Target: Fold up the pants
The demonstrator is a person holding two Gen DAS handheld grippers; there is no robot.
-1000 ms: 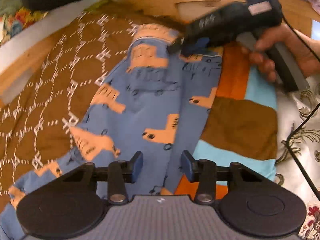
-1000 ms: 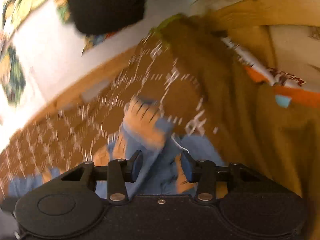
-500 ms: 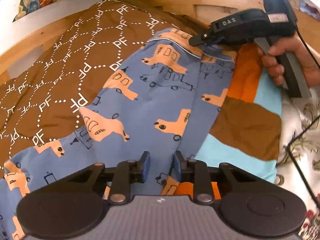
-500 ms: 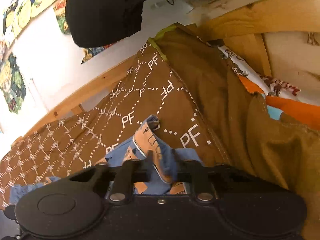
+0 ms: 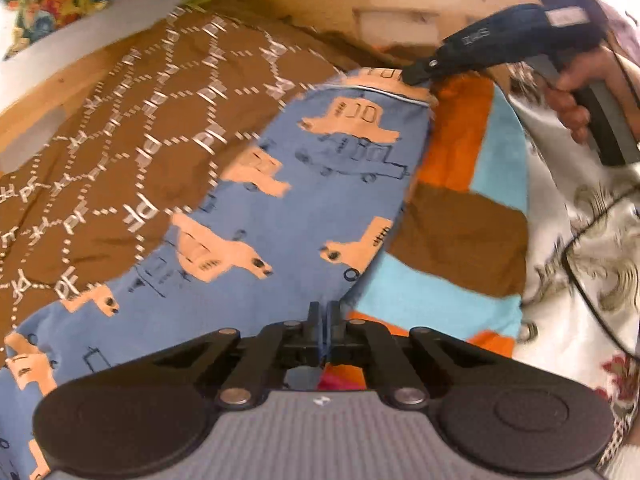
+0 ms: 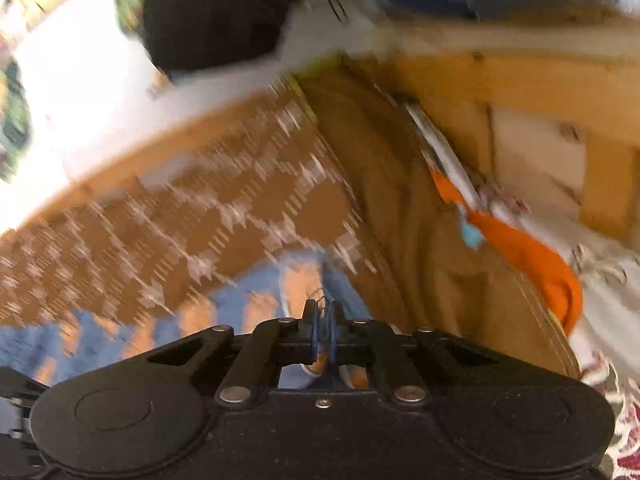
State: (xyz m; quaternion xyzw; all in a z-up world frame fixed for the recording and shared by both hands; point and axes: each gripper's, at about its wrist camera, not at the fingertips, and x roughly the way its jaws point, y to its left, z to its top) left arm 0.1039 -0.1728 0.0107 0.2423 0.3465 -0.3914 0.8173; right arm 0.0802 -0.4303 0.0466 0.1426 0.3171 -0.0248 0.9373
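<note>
Left tool (image 5: pixel 322 320): closed, pinching the near edge of the pants (image 5: pixel 280 216).
Right tool (image 5: pixel 418 74): clamped on the waistband at the far end.
Pants: blue with orange vehicles, stretched between both tools across the brown blanket (image 5: pixel 120 140).
Beside them: orange, blue and brown patchwork cloth (image 5: pixel 460 220).

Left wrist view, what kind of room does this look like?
Probably a bedroom, on a bed: a brown bedspread with a white PF lattice print, a wooden bed frame behind it, and blue vehicle-print pants spread on top beside a floral sheet.
</note>
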